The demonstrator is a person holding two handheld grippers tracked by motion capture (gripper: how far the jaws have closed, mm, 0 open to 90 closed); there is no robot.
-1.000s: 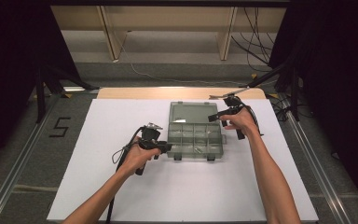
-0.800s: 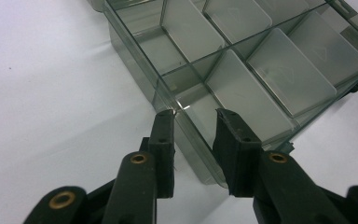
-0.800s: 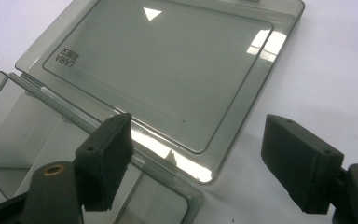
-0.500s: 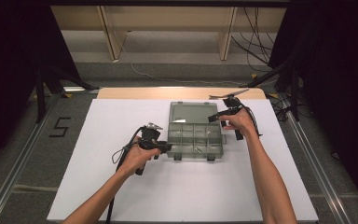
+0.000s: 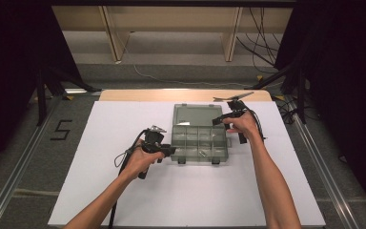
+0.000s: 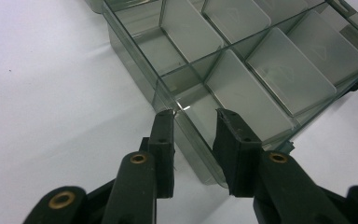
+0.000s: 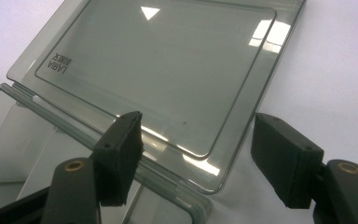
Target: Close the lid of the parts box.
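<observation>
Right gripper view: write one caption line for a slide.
Open right claw poised over the corner of the clear organiser box's flat-lying lid.

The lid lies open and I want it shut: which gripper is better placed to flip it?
Right gripper: its open jaws straddle the lid corner. The left gripper is clamping the box wall.

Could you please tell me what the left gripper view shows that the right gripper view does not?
The left gripper view shows the divided compartments and the left gripper clamped astride the box's corner wall. The right gripper view shows the opened lid, lying flat with its small lettering, and the right gripper with jaws apart, just closing. Both show the clear organizer box on the white table.
</observation>
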